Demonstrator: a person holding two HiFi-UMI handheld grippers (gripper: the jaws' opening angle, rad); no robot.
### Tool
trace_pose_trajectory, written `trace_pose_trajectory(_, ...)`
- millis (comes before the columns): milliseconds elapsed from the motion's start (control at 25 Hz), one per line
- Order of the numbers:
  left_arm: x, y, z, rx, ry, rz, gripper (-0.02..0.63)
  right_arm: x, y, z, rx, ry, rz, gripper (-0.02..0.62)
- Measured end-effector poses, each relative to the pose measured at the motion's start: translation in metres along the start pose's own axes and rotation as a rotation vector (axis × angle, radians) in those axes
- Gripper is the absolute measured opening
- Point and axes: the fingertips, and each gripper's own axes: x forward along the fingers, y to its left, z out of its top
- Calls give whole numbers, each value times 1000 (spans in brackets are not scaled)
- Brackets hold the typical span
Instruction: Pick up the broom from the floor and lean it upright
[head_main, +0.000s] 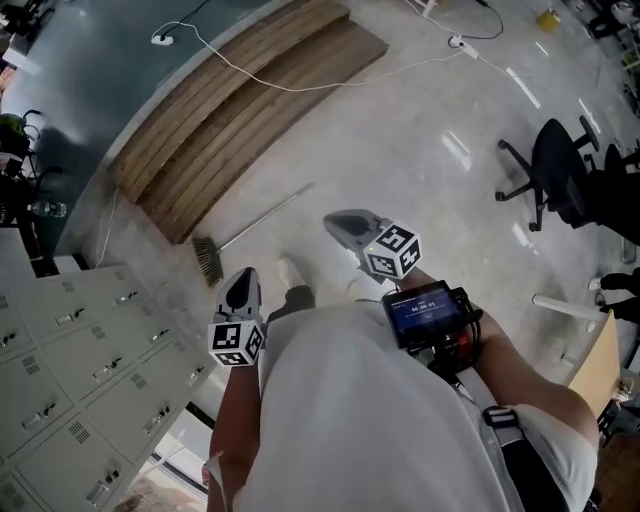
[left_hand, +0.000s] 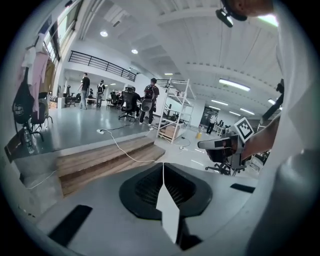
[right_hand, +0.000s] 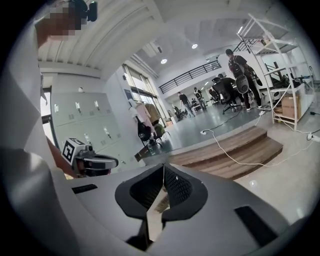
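Note:
The broom lies flat on the concrete floor in the head view, with its brush head (head_main: 208, 260) near the lockers. Its thin handle (head_main: 268, 212) runs up and to the right. My left gripper (head_main: 240, 277) hovers just right of the brush head, apart from it, its jaws shut and empty. My right gripper (head_main: 337, 223) is held above the floor to the right of the handle, also shut and empty. In the left gripper view the jaws (left_hand: 163, 166) meet in a line. The right gripper view shows its jaws (right_hand: 163, 168) closed, with bristles (right_hand: 162, 202) glimpsed below them.
Wooden steps (head_main: 230, 110) lie beyond the broom, with a white cable (head_main: 300, 85) trailing over them. Grey lockers (head_main: 70, 380) stand at the left. A black office chair (head_main: 555, 175) is at the right. People stand far off (left_hand: 149, 100) by a metal shelf rack (left_hand: 175, 110).

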Motion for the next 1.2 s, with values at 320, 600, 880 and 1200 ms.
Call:
trace_pose_trajectory(320,31,77,17,15,36,-97,12,68,-8,27,17,21,-83,17)
trace_pose_trajectory(600,66,104,3,17,126,-172,12,94,-26,28,57,29,-142,15)
trace_pose_trajectory(880,127,96,-7,62,225,-235,12,94,-71,-1,103,80,-156,17)
trace_pose_trajectory(1200,206,90,6,127,290,-258,12,109,-151,-3,134,85,-148,16)
